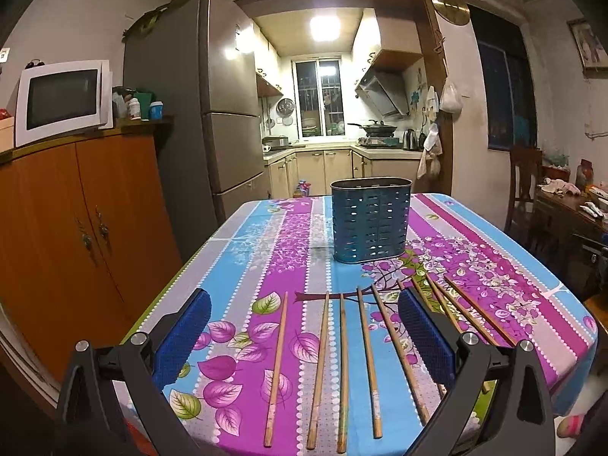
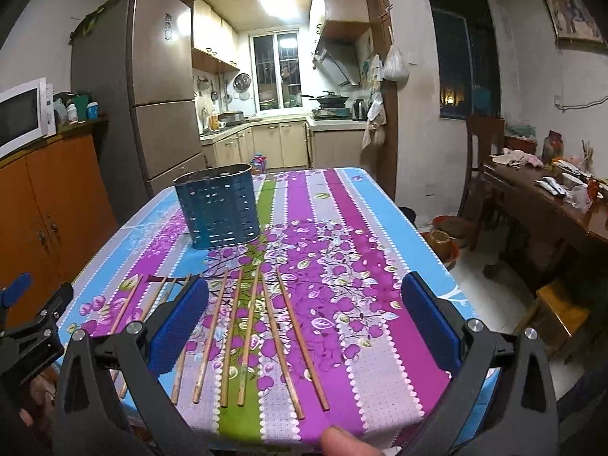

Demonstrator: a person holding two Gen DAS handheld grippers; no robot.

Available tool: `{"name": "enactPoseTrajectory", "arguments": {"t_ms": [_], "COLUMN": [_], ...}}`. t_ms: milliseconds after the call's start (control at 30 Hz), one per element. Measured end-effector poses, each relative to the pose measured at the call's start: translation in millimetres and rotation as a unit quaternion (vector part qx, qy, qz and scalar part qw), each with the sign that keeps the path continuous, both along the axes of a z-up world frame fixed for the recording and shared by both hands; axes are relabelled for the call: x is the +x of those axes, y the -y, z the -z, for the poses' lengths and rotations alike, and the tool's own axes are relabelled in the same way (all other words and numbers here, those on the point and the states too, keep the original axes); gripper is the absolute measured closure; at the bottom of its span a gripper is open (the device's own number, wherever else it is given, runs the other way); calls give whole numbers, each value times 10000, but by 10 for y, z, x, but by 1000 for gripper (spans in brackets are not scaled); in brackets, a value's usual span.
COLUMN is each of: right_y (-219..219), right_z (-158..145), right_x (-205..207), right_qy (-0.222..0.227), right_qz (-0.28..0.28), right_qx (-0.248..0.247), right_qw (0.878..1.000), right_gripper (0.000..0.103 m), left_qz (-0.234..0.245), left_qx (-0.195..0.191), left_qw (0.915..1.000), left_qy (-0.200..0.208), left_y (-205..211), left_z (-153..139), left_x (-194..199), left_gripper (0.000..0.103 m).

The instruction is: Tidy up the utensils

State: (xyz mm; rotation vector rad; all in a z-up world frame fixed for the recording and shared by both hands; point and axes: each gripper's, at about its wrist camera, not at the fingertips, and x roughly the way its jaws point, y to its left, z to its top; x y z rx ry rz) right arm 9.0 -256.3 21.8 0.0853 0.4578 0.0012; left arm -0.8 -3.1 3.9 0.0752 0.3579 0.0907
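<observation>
Several wooden chopsticks (image 1: 343, 364) lie side by side on the flowered tablecloth (image 1: 266, 288), pointing away from me; the right wrist view shows the same chopsticks (image 2: 247, 338). Behind them stands a blue perforated utensil holder (image 1: 370, 220), upright and empty as far as I can see, also in the right wrist view as the holder (image 2: 218, 207). My left gripper (image 1: 304, 304) hovers open above the near ends of the left chopsticks. My right gripper (image 2: 304, 288) is open above the right part of the row. Neither holds anything.
An orange cabinet (image 1: 76, 228) with a microwave (image 1: 60, 98) stands left of the table, a refrigerator (image 1: 190, 114) behind it. A wooden side table (image 2: 551, 205) and chair are at the right. A fingertip (image 2: 342, 442) shows at the bottom edge. The other gripper (image 2: 30, 323) appears at left.
</observation>
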Motion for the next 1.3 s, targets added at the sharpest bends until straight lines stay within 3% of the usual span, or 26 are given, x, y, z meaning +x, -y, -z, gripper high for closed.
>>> {"name": "enactPoseTrajectory", "arguments": {"t_ms": [900,1300], "right_y": [-93,-56], "right_z": [26,40], "right_x": [2,136], "right_qy": [26,-20], "right_qz": [-237,-134], "right_qx": [-160,-278], "right_qw": [9996,9995], "right_gripper": [5,5], "left_qz": [-35,-25], "left_qx": [-23,-50], "left_qw": [10000,9996], "left_qy": [-62,-273], "left_y": [-2,-45], "left_z": [21,128], "left_x": [69,207], "left_gripper": [4,4]}}
